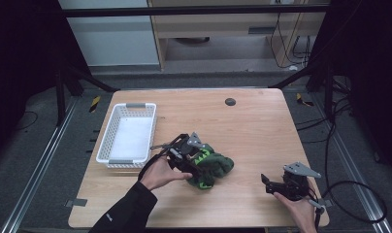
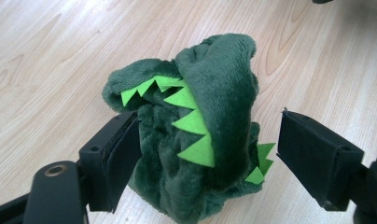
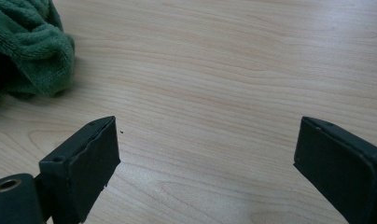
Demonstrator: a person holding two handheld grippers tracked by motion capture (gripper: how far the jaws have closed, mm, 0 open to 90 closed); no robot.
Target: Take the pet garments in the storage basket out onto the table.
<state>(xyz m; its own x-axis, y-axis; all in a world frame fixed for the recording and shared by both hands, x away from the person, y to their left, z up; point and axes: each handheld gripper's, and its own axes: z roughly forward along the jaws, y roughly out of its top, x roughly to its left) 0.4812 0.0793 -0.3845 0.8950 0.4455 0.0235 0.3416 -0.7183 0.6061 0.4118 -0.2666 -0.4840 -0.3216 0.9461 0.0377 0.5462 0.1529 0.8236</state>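
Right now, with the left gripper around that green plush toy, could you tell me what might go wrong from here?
The left gripper stands open around the green plush toy; one pad touches the fur, the other is apart, so a lift now would probably leave it behind. Closing on the loose folds may catch only the light green felt spikes. The white basket lies some way off, so a weak grip could drop it on the table.

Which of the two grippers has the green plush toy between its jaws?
The left gripper: its open jaws flank the green plush toy with the lime spikes. The right gripper stands open over bare table.
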